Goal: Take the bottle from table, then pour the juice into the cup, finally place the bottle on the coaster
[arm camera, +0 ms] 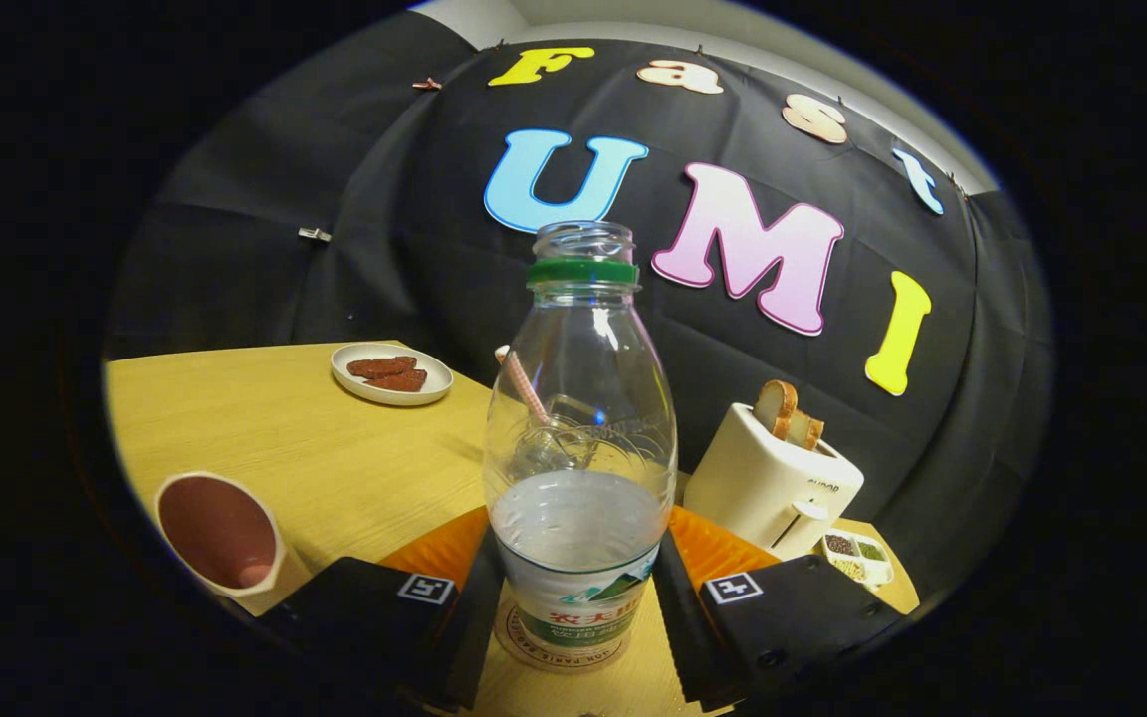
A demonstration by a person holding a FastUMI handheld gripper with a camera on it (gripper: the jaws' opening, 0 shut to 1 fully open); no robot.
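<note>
One bottle (579, 448) stands upright between the fingers, its long axis vertical and its open mouth pointing straight up; no cap, just a green ring at the neck. It is clear plastic, with clear liquid filling about the lower third. Its base sits on a round printed coaster (559, 642).

Under it is a pale wooden table (335, 458), with an orange mat (723, 548) showing behind the fingers. A cup (220, 533) with a pinkish inside stands off to the left of the fingers, tilted toward the camera by the lens. Farther back lie a white plate (391, 373) with brown pieces, a cream toaster (771, 483) holding bread slices, and a small divided dish (857, 556). Seen through the bottle is what may be a glass with a striped straw. Black cloth walls the booth.

The gripper (573, 617) flanks the bottle's lower body, fingers apart to about its width; both seem to touch it, though firm pressing I cannot tell
</note>
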